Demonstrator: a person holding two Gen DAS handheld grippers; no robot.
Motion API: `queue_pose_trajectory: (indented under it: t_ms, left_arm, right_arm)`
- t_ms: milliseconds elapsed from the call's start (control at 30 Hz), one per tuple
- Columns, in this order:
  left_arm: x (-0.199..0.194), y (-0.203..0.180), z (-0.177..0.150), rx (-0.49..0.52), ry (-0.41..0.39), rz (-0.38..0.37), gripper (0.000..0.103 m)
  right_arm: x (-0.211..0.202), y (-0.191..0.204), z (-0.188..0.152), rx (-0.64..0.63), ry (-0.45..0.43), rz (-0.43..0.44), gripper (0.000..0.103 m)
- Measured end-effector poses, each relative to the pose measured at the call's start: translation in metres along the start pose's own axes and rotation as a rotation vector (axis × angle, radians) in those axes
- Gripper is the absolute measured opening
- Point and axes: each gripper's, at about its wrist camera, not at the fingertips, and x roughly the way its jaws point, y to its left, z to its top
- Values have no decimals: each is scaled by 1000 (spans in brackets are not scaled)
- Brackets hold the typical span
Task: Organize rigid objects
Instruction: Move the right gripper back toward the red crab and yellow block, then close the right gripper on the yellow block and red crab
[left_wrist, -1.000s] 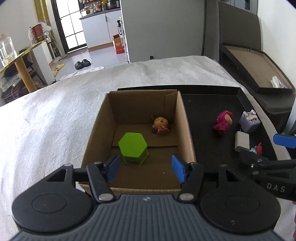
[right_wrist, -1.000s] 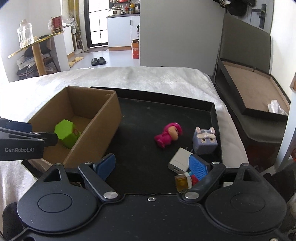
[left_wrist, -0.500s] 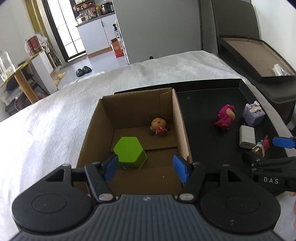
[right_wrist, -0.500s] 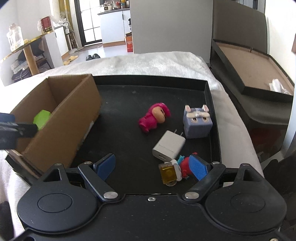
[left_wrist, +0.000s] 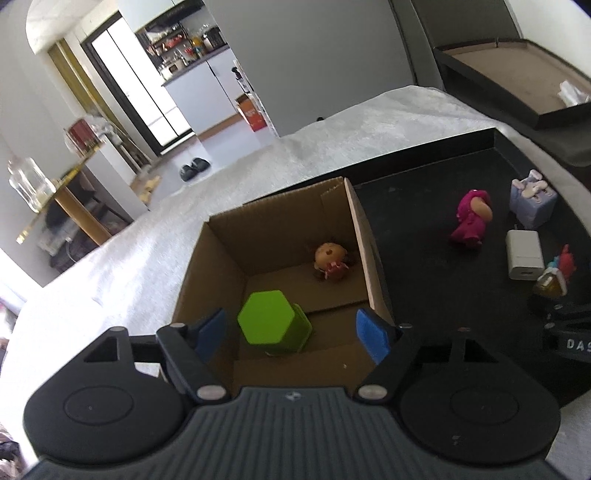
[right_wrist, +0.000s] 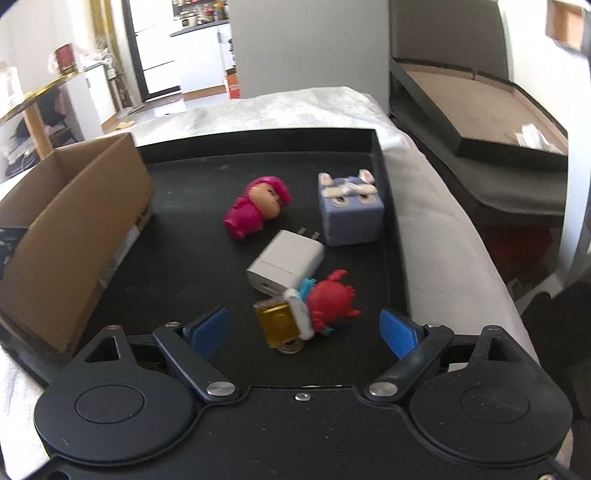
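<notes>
A cardboard box (left_wrist: 218, 266) holds a green hexagonal block (left_wrist: 271, 323) and a small brown doll (left_wrist: 330, 260). My left gripper (left_wrist: 291, 334) is open and empty above the box's near end. On the black tray (right_wrist: 184, 229) lie a pink figure (right_wrist: 256, 212), a lilac bunny cube (right_wrist: 349, 210), a white charger (right_wrist: 286, 262) and a red toy with a yellow block (right_wrist: 310, 312). My right gripper (right_wrist: 304, 330) is open, its jaws either side of the red toy without touching it. The box also shows in the right wrist view (right_wrist: 62, 210).
The tray and box rest on a white cloth (left_wrist: 122, 258). A dark open case (right_wrist: 476, 110) stands to the right beyond the bed edge. A side table with a glass jar (left_wrist: 27, 182) stands far left. The right gripper's body (left_wrist: 569, 332) shows in the left wrist view.
My right gripper has moved right and forward over the tray, so the red toy now lies between its jaws. My left gripper has tilted and drawn back slightly over the box.
</notes>
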Motion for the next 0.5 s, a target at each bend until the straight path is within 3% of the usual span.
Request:
queue_pose_trajectory:
  t_ms: [267,333,400,500]
  left_arm:
    - [0,-4,2,13,-4,23,77]
    - [-1,-4,2,13,-4,25,77]
    - [-1,-3,2,13,-2,23,77]
    - [-1,-1,1,10,1,12,77]
  right_arm:
    - [5,2,2,-1,-18,40,88]
    - [7,5,1,-4,-11,45,81]
    - [9,5,2,-7,6,41,63]
    - [6,5,2,5,19,70,62]
